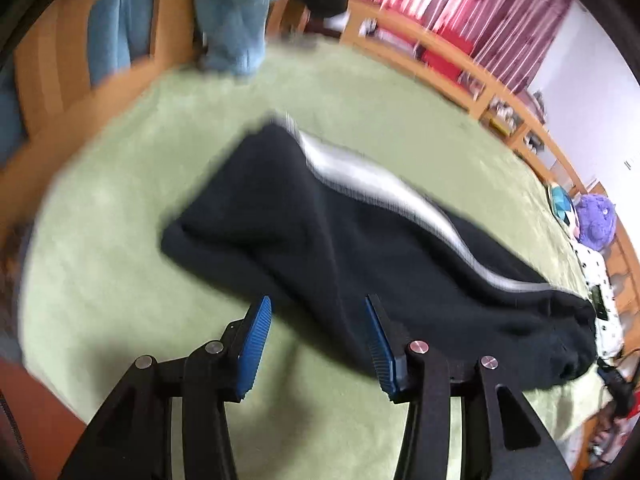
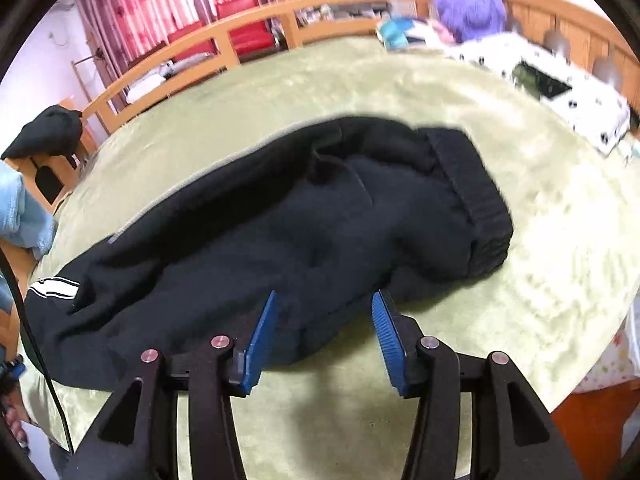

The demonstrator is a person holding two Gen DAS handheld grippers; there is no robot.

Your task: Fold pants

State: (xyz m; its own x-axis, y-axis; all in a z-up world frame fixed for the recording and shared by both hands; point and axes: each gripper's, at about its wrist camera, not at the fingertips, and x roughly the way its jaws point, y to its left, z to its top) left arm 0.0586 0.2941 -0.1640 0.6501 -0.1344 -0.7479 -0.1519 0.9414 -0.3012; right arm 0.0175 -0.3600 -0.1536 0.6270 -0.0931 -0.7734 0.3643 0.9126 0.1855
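Pants (image 1: 320, 240), black with a pale side stripe, lie lengthwise on the green bed cover (image 1: 120, 208), apparently folded leg over leg, ribbed waistband toward the spotted pillow (image 2: 560, 92). Your left gripper (image 1: 318, 344) hangs released above the near edge of the legs, nothing between its blue pads; your right gripper (image 2: 324, 340) is likewise released over the seat end, empty. The cloth looks thick, soft and limp: expect it to sag and drag on the plush cover rather than slide. Likely best holds are the doubled near edge at the cuffs and the firmer waistband, pinching both layers together so neither slips.
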